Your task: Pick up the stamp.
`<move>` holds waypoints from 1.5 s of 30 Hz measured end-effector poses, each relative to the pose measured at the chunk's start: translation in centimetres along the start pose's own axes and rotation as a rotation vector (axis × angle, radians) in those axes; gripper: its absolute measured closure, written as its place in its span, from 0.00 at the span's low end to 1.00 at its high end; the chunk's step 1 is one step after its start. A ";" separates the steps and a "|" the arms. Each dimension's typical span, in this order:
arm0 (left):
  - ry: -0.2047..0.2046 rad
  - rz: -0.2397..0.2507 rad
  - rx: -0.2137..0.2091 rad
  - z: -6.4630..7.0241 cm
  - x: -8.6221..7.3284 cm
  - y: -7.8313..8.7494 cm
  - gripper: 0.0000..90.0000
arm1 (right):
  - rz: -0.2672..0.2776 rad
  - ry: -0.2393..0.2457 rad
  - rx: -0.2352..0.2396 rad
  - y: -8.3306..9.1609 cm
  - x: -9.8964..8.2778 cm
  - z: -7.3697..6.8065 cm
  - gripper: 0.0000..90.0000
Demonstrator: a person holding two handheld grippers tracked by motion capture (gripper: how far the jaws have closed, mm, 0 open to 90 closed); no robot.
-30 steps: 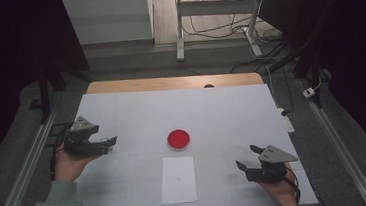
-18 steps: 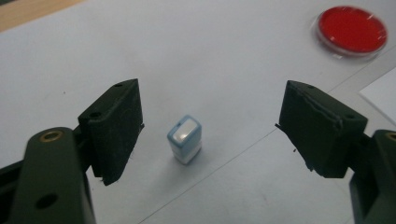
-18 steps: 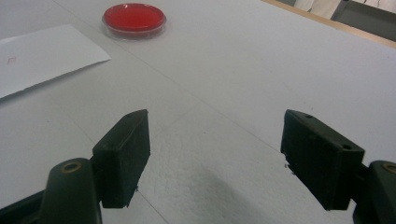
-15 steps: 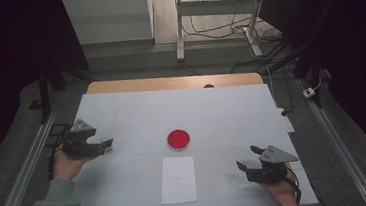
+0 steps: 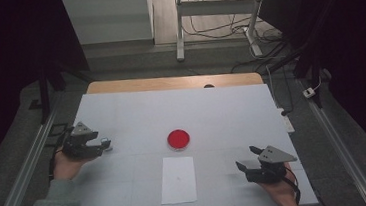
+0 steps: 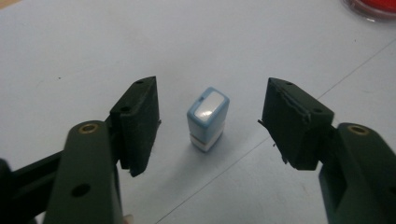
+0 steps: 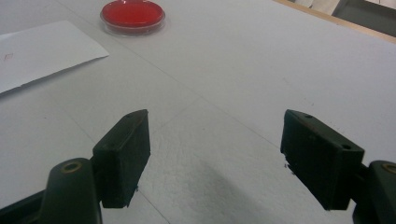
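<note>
A small blue-and-white stamp (image 6: pixel 208 119) stands upright on the white table (image 5: pixel 212 110), at its left in the high view (image 5: pixel 105 142). My left gripper (image 6: pixel 214 125) is low around it, one jaw on each side. Its jaws have just been closing, and there is still a gap between each pad and the stamp. In the high view the left gripper (image 5: pixel 104 146) is held by a hand at the table's left edge. My right gripper (image 5: pixel 246 158) rests open near the front right with nothing between its jaws (image 7: pixel 215 154).
A round red dish (image 5: pixel 178 139) sits mid-table, also in the right gripper view (image 7: pixel 133 15). A white sheet of paper (image 5: pixel 178 179) lies just in front of it. A wooden strip (image 5: pixel 169 82) runs along the table's far edge, and metal rails flank both sides.
The left gripper has sunk toward the table and its jaws have narrowed around the stamp. The right gripper has not moved.
</note>
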State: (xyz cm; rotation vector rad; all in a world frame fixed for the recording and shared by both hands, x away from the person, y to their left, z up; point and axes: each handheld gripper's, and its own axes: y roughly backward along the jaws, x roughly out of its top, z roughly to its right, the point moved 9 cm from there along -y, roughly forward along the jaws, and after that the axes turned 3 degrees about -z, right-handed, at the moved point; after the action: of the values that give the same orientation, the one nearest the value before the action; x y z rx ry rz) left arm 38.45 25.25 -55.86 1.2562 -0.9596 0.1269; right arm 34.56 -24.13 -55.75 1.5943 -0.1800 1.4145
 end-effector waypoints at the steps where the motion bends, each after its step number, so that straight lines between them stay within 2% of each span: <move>1: -0.009 -0.006 -0.003 0.0 -0.1 -0.1 0.43 | 0.000 0.000 -0.001 0.0 0.0 0.0 0.27; 7: -0.059 -0.038 0.001 0.1 -0.5 -0.8 0.49 | -0.004 0.002 -0.003 0.0 -0.1 0.1 0.27; 16: -0.080 -0.029 0.006 0.0 -0.7 -1.4 0.57 | -0.007 -0.002 -0.002 -0.1 -0.2 0.1 0.27; 20: -0.075 -0.020 0.001 0.0 -0.7 -1.4 0.61 | -0.005 -0.002 -0.003 0.0 -0.1 0.1 0.27; 26: -0.088 -0.008 0.004 0.0 -0.6 -1.5 0.65 | -0.008 -0.001 -0.005 0.0 -0.2 0.2 0.27; 35: -0.085 -0.002 0.020 -0.2 -0.7 -1.6 0.78 | -0.008 -0.002 -0.008 0.0 -0.2 0.3 0.27; 41: -0.079 0.010 -0.019 0.1 -0.6 -1.5 0.83 | -0.011 -0.004 -0.011 0.1 -0.3 0.3 0.27; 45: -0.075 0.011 -0.023 0.1 -0.5 -1.5 0.84 | -0.011 -0.005 -0.011 0.1 -0.3 0.3 0.27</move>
State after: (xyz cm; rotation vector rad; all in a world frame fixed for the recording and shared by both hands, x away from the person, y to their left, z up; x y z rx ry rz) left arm 38.93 24.84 -57.36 1.2418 -1.0296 0.0777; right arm 34.65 -24.54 -55.88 1.5877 -0.1814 1.3989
